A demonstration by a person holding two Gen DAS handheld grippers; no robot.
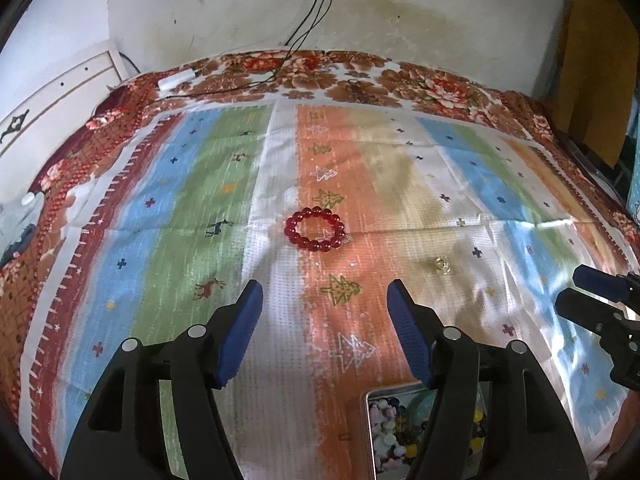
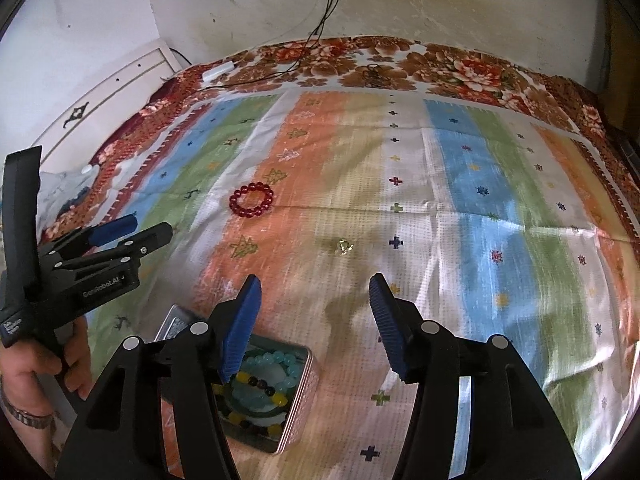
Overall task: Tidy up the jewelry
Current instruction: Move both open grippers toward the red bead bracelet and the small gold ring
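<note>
Left gripper (image 1: 324, 292): jaws parted wide, blue pads facing each other, nothing between them. It hangs above the striped cloth (image 1: 200, 200) and points toward the red bead bracelet (image 1: 315, 230), which lies well ahead of the fingertips. Right gripper (image 2: 314, 288): jaws likewise apart and empty, held over the orange and cream stripes. In the right wrist view the left gripper shows at the left edge, gripped by a hand (image 2: 36, 364) with a metal watch band (image 2: 28, 418) at the wrist.

Surface: a bed covered by a floral blanket (image 1: 432, 84), with the striped cloth spread on top. The cloth carries small tree, deer and cross motifs. A stained white wall (image 1: 400, 12) stands behind; two black cables (image 1: 316, 8) run down from a socket onto the blanket, ending near a white adapter (image 1: 176, 78).

Tin box (image 2: 298, 412): open, sitting on the cloth at the near edge, below and partly behind the right gripper's left finger. It holds pale blue bead strands (image 2: 276, 360) and a strand of yellow and dark beads (image 2: 260, 386).

Red bead bracelet: closed ring, flat on the cloth at the border of a white and an orange stripe, well apart from the box.

Small clear-gold piece (image 2: 344, 246): lying alone on the cream stripe, between the bracelet and the right gripper; too small to identify.
</note>
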